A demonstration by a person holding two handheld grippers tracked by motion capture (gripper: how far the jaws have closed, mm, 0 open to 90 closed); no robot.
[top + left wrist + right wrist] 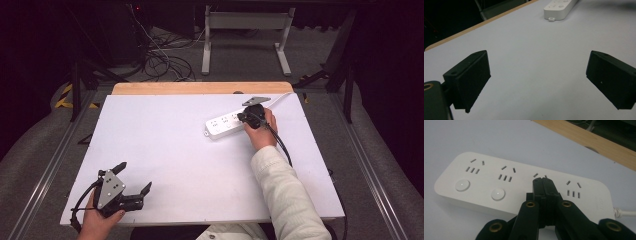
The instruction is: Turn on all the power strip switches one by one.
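Hovering over a smooth white power strip [519, 185], right claw [543, 180] pressed together.

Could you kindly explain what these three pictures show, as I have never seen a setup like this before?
A person sits at a white table with a hand-held two-jaw tool in each hand. One picture looks down from above; the other two come from cameras riding on each tool. The left gripper rests near the table's front edge, jaws wide open and empty. The right gripper is shut, holding nothing, its tips over a white power strip with four sockets and round buttons, at its third socket. Whether it touches is unclear.
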